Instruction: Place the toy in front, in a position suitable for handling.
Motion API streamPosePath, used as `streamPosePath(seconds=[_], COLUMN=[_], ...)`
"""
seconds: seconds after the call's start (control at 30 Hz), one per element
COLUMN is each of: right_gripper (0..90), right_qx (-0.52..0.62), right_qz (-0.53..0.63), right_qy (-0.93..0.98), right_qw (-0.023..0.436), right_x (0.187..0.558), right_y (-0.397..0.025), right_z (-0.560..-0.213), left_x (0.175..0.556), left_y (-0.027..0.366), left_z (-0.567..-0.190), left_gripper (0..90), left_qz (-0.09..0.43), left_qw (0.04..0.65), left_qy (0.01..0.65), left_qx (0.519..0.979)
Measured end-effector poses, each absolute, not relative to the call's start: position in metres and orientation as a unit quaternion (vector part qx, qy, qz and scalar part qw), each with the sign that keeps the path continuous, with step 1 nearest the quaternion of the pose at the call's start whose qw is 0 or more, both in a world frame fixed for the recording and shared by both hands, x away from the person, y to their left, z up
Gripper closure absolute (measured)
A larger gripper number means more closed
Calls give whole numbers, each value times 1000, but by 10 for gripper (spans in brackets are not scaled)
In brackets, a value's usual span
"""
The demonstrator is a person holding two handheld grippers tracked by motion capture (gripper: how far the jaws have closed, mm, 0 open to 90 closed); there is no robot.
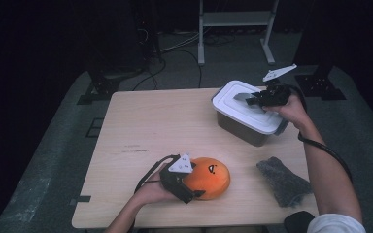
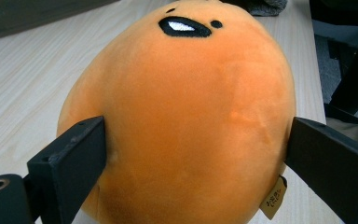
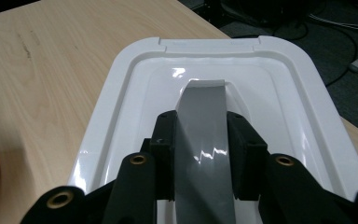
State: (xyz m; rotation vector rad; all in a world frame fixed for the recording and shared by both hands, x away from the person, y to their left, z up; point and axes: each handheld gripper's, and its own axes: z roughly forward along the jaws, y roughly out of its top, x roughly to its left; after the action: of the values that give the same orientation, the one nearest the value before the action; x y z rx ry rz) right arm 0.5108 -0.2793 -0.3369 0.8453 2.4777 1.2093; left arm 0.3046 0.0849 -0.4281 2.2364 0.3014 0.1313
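Note:
An orange plush toy (image 1: 212,175) with a black-and-white face lies near the table's front edge. My left gripper (image 1: 195,183) reaches onto it from the left. In the left gripper view both black jaws press the plush toy's (image 2: 186,112) sides, and a small tan tag (image 2: 273,198) hangs at its lower right. At the back right stands a grey box (image 1: 243,129) under a white lid (image 1: 234,105). My right gripper (image 1: 253,99) rests on top of that lid (image 3: 135,84), jaws closed on the lid's grey handle (image 3: 203,154).
A grey cloth (image 1: 284,182) lies at the table's front right corner, to the right of the plush. The wooden table (image 1: 150,126) has bare surface at left and middle. Cables and stand legs sit on the dark floor behind the table.

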Motion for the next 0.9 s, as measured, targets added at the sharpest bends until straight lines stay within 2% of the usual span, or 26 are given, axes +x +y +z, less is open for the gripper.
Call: streamPosePath(seconds=[0.9], right_gripper=[658], right_qx=[224], right_qz=[417], right_qy=[875], right_qw=[103], right_x=[482], right_y=[-219], right_z=[-335], left_x=[304], left_y=[83], left_z=[-430], left_gripper=[28], left_qz=[59], left_qw=[424], left_qy=[121], left_qx=[896])
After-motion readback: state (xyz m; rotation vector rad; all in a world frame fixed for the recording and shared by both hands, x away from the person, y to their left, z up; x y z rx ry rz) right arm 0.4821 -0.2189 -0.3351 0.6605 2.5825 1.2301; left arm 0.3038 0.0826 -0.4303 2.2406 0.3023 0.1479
